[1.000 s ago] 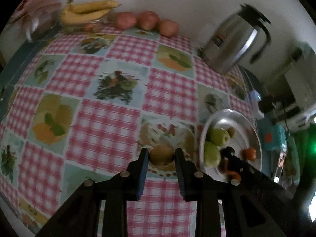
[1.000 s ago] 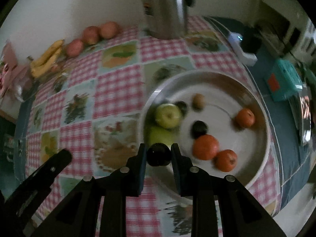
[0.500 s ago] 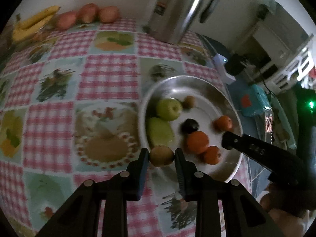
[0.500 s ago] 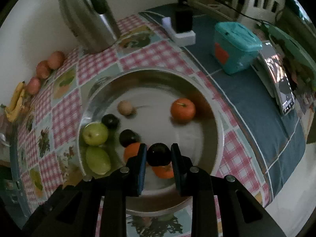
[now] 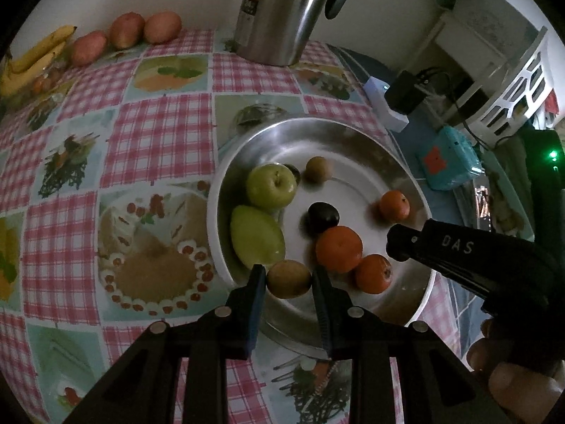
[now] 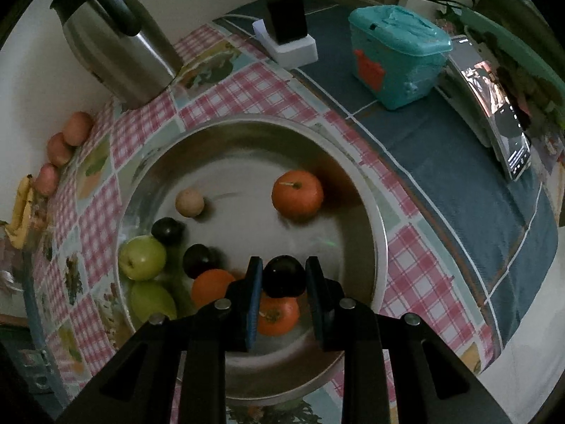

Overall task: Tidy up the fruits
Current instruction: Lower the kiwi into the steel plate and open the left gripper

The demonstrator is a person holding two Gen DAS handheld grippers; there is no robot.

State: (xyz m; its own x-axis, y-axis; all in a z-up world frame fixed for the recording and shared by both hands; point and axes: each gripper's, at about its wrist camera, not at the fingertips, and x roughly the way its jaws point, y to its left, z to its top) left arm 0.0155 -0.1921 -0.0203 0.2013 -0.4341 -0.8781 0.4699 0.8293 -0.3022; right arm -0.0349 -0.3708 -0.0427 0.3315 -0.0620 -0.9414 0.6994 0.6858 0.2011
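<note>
Left gripper (image 5: 289,279) clamps a kiwi (image 5: 289,278) above the near rim of the metal bowl (image 5: 395,162). Right gripper (image 6: 284,281) grips a dark plum (image 6: 284,280) over the bowl, above an orange (image 6: 277,312).

Both grippers w/ fruit now over metal bowl (image 5: 353,130).
</note>
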